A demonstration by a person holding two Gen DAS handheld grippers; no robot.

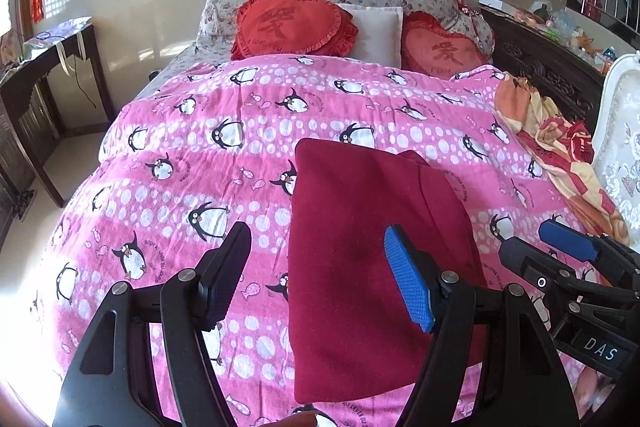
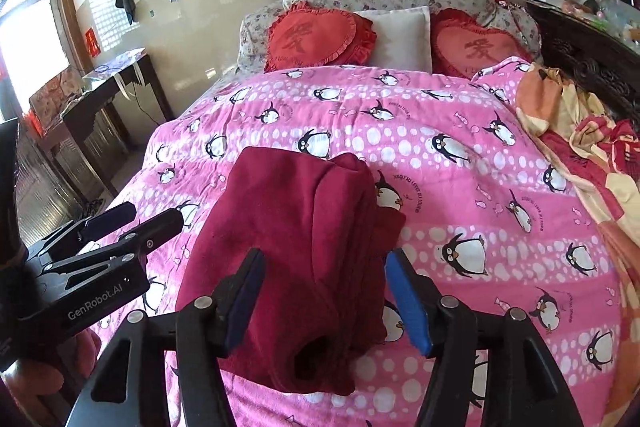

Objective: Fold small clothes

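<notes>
A dark red garment [image 1: 360, 247] lies folded in a long rectangle on the pink penguin quilt [image 1: 180, 147]. In the right wrist view the garment [image 2: 304, 247] shows stacked layers and a sleeve opening at its near end. My left gripper [image 1: 316, 275] is open above its left edge, holding nothing. My right gripper [image 2: 324, 299] is open over the near end of the garment, holding nothing. The right gripper also shows at the right of the left wrist view [image 1: 560, 247]. The left gripper shows at the left of the right wrist view [image 2: 132, 223].
Two red heart cushions [image 1: 292, 23] and a white pillow [image 1: 380, 31] lie at the head of the bed. An orange and red blanket [image 1: 560, 147] is heaped along the right side. A dark side table [image 1: 48, 67] stands to the left, a dark carved cabinet [image 1: 540, 55] to the right.
</notes>
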